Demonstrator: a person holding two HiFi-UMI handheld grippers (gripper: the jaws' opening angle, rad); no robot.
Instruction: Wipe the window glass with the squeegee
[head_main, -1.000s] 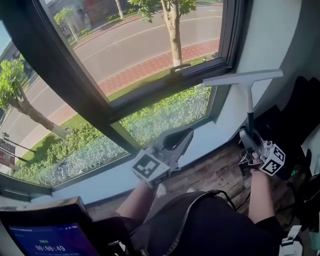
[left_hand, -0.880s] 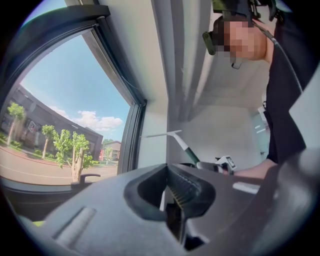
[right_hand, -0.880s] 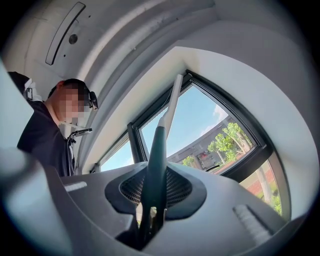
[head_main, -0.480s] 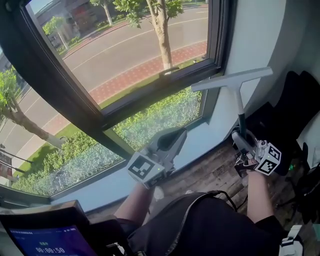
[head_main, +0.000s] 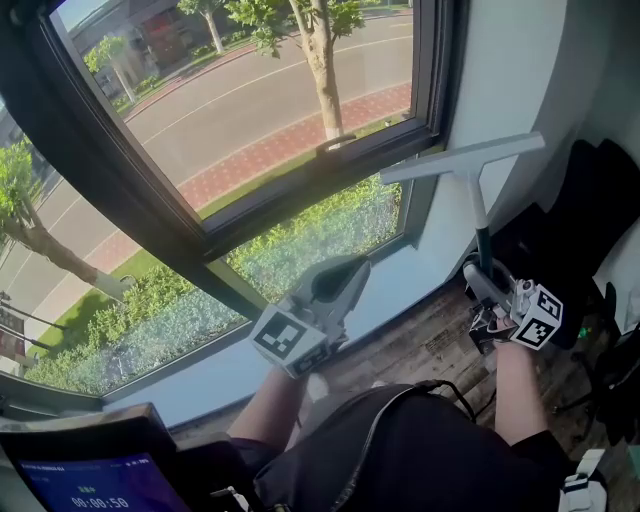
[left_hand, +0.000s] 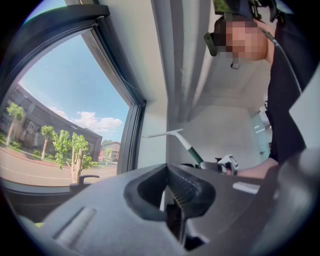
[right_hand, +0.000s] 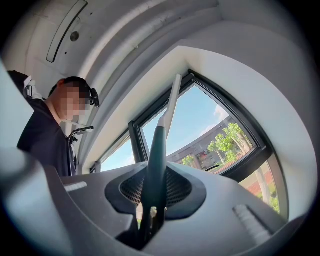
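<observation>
My right gripper is shut on the dark green handle of the squeegee, which stands upright at the right of the head view. Its white blade lies roughly level in front of the white wall, just right of the window frame, apart from the window glass. In the right gripper view the squeegee handle runs up between the jaws to the blade. My left gripper hangs low in front of the lower pane, shut and empty; the squeegee shows beyond it.
A dark window frame splits the glass into an upper and a lower pane, with a handle on the upper sash. A white sill runs below. Dark bags sit at the right, a screen at the bottom left.
The view has shifted so the squeegee and both grippers sit a little further left and up than a second ago; over the last half second almost nothing has moved.
</observation>
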